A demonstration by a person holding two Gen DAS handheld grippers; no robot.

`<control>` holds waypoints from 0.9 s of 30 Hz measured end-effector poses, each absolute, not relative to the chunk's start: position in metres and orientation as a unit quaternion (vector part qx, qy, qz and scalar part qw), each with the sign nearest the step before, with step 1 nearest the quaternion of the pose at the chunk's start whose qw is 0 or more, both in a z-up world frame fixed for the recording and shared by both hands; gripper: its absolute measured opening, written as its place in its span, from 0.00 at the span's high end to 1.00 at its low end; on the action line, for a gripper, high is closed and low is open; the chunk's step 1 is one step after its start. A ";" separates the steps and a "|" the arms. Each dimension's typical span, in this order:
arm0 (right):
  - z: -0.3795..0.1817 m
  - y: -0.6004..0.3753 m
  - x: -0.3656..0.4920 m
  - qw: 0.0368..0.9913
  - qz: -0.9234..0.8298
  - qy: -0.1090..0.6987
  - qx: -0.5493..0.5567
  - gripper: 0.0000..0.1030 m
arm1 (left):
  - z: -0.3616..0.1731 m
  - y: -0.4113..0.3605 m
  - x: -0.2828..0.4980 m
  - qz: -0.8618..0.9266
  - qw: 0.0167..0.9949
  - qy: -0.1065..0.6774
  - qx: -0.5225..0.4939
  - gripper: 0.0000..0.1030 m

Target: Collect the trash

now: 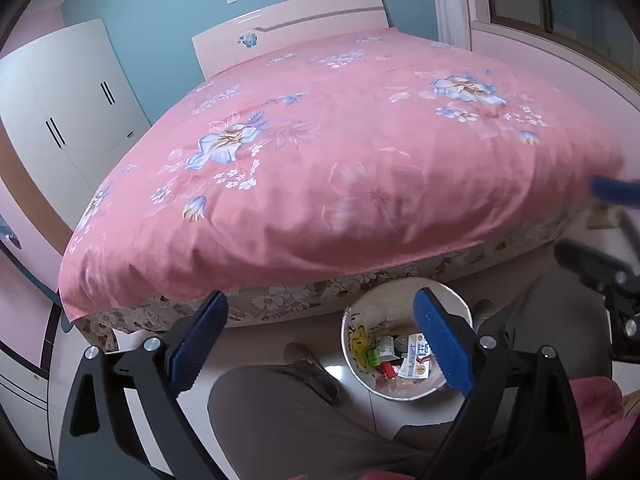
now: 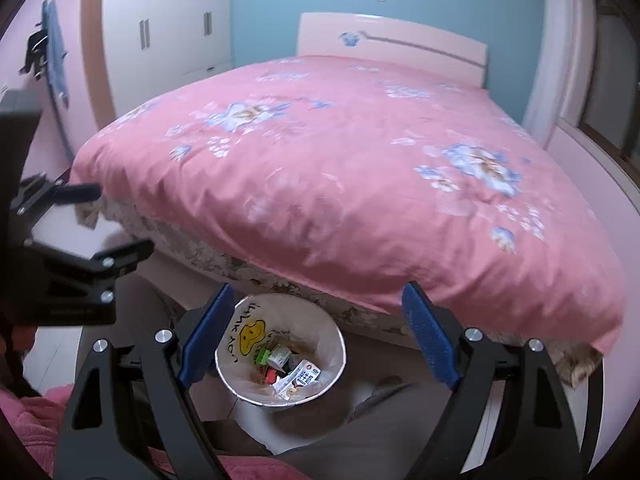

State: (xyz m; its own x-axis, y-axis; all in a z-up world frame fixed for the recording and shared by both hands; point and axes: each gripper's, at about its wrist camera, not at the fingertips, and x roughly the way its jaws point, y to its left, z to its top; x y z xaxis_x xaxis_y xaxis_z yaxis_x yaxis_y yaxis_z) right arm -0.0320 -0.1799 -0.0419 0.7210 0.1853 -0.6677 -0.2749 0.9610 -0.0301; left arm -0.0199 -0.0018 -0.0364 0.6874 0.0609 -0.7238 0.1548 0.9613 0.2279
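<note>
A white round trash bin [image 1: 404, 394] stands on the floor at the foot of the bed; it also shows in the right wrist view [image 2: 240, 376]. Inside lie a milk carton [image 2: 301, 376], green packets [image 2: 276, 354] and other wrappers [image 1: 390, 346]. My left gripper [image 1: 320, 312] is open and empty, held above the bin and my legs. My right gripper [image 2: 318, 304] is open and empty, above the bin too. The right gripper's blue tip shows blurred at the left view's right edge [image 1: 612, 190]. The left gripper shows at the right view's left edge [image 2: 72, 248].
A bed with a pink floral duvet [image 1: 340, 152] fills the middle; its headboard [image 2: 392, 40] stands against the blue wall. A white wardrobe [image 1: 68, 120] is at the left. My grey trouser legs [image 1: 288, 416] and shoes [image 1: 300, 354] flank the bin. A window ledge [image 1: 560, 56] runs along the right.
</note>
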 end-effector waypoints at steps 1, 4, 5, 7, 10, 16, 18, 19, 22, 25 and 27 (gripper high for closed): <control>-0.042 -0.181 -0.037 0.928 0.118 0.348 -0.059 0.18 | -0.036 -0.002 -0.025 -0.025 0.910 0.390 0.135 0.07; -0.040 -0.182 -0.047 0.934 0.102 0.338 -0.051 0.18 | -0.036 -0.002 -0.035 -0.026 0.914 0.386 0.125 0.07; -0.039 -0.183 -0.050 0.936 0.096 0.334 -0.048 0.18 | -0.035 -0.002 -0.037 -0.028 0.915 0.384 0.119 0.07; -0.039 -0.186 -0.053 0.938 0.092 0.333 -0.037 0.18 | -0.034 -0.001 -0.040 -0.026 0.917 0.382 0.113 0.07; -0.041 -0.184 -0.057 0.937 0.092 0.336 -0.033 0.18 | -0.033 0.001 -0.043 -0.023 0.919 0.378 0.106 0.07; -0.046 -0.181 -0.063 0.936 0.096 0.338 -0.026 0.18 | -0.034 0.002 -0.047 -0.026 0.920 0.377 0.100 0.07; -0.046 -0.181 -0.065 0.937 0.093 0.337 -0.026 0.18 | -0.035 0.003 -0.048 -0.028 0.921 0.377 0.097 0.07; -0.045 -0.180 -0.065 0.937 0.092 0.336 -0.027 0.18 | -0.035 0.003 -0.049 -0.028 0.921 0.377 0.096 0.07; -0.045 -0.179 -0.066 0.937 0.093 0.335 -0.030 0.18 | -0.036 0.003 -0.049 -0.030 0.921 0.377 0.092 0.07; -0.047 -0.178 -0.066 0.936 0.093 0.338 -0.031 0.18 | -0.037 0.004 -0.049 -0.029 0.921 0.377 0.089 0.07; -0.047 -0.178 -0.066 0.936 0.092 0.338 -0.031 0.18 | -0.036 0.003 -0.051 -0.029 0.922 0.376 0.089 0.07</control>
